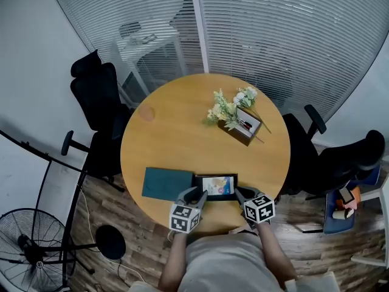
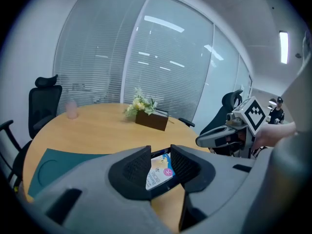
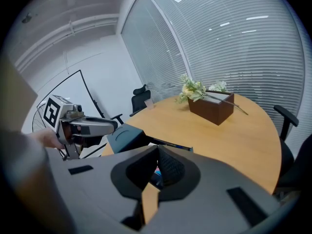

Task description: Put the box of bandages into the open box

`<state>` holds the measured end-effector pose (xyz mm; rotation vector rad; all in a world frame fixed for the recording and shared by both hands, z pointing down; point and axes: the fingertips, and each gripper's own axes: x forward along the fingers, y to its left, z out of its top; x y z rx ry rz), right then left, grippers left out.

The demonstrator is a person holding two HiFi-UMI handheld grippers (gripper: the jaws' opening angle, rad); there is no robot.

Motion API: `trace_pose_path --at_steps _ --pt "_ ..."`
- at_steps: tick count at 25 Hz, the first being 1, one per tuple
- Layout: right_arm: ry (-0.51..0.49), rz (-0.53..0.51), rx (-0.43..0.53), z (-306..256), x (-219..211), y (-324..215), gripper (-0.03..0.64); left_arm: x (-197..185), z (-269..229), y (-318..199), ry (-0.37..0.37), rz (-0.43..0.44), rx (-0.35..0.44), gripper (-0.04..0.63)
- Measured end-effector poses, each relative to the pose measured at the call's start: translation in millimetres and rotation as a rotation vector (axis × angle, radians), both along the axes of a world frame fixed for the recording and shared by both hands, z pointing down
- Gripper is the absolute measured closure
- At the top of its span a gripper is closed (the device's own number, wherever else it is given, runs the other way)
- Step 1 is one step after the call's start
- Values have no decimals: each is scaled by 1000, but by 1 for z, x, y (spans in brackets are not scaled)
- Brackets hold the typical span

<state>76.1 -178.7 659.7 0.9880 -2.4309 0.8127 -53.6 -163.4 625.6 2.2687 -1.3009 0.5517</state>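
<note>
The colourful box of bandages [image 1: 217, 186] lies flat inside the shallow black open box [image 1: 214, 175] near the table's front edge. My left gripper [image 1: 193, 194] hovers at that box's left end. In the left gripper view its jaws [image 2: 161, 162] stand apart with nothing pressed between them, and the box of bandages [image 2: 160, 172] shows through the gap below. My right gripper [image 1: 240, 193] is at the open box's right end. Its fingertips [image 3: 157, 152] meet there on the dark box rim [image 3: 170, 144].
A dark teal lid [image 1: 167, 183] lies left of the open box. A brown planter with flowers [image 1: 243, 125] stands at the table's far right and a pink cup [image 1: 147, 113] at the far left. Black office chairs [image 1: 97, 96] flank the table; a fan [image 1: 30, 248] stands on the floor at the left.
</note>
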Motion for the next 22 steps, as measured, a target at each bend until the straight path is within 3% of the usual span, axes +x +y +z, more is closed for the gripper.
trace_pose_path --at_steps 4,9,22 --pt "3 3 -2 0 1 5 620 -3 -4 1 6 -26 20 538" --pt "3 16 -6 2 7 9 620 0 -7 3 18 -26 32 577" --pt "3 23 6 2 5 14 618 0 -4 9 51 -37 18 584"
